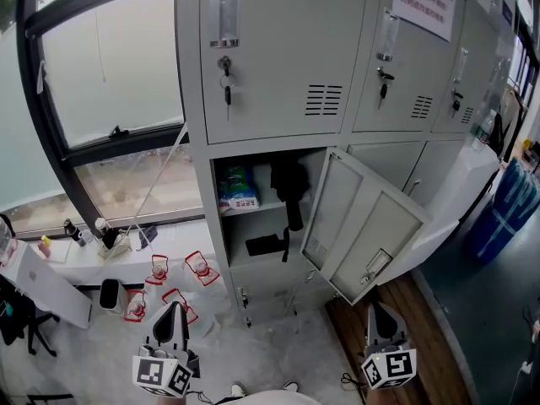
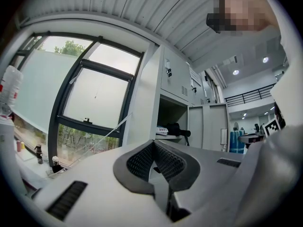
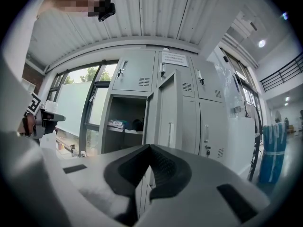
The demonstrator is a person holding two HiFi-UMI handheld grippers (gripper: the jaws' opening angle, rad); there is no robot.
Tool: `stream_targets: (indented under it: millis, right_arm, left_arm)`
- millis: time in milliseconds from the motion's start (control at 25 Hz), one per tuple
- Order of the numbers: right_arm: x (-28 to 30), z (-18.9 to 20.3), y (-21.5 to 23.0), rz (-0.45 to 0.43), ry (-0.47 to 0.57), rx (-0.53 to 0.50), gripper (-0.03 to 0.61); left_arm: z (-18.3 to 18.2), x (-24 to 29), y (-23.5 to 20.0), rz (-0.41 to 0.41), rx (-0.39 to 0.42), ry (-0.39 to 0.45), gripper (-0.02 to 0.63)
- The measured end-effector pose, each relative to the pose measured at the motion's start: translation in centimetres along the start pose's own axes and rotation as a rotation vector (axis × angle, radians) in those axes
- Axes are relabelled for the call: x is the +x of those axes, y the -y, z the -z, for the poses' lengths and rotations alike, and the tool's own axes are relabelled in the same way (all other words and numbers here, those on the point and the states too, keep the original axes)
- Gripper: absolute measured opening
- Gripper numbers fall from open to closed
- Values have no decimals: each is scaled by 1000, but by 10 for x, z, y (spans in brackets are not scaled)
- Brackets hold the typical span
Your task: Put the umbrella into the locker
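Umbrella (image 1: 291,194) sits inside locker (image 1: 213,226), door (image 1: 363,226) swung open. Left tongs (image 1: 172,309) pressed together, empty. Right tongs (image 1: 376,308) same.

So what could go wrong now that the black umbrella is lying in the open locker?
The umbrella seems to hang its end past the shelf edge, so it might slip off, or get pinched when the door swings shut. The right gripper, shut and empty, looks close to that wide-open door and could bump it.
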State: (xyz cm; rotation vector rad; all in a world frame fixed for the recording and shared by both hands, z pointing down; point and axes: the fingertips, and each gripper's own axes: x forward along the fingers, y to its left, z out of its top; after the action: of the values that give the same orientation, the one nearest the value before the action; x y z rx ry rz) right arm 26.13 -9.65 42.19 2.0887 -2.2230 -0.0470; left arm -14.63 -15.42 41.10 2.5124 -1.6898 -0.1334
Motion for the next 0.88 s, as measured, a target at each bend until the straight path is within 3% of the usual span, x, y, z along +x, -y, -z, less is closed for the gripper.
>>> stream_targets:
  millis: [880]
  right_arm:
    - [13, -15, -47, -93, 18, -22, 17]
  left_arm:
    - [3, -15, -17, -11, -38, 8, 21]
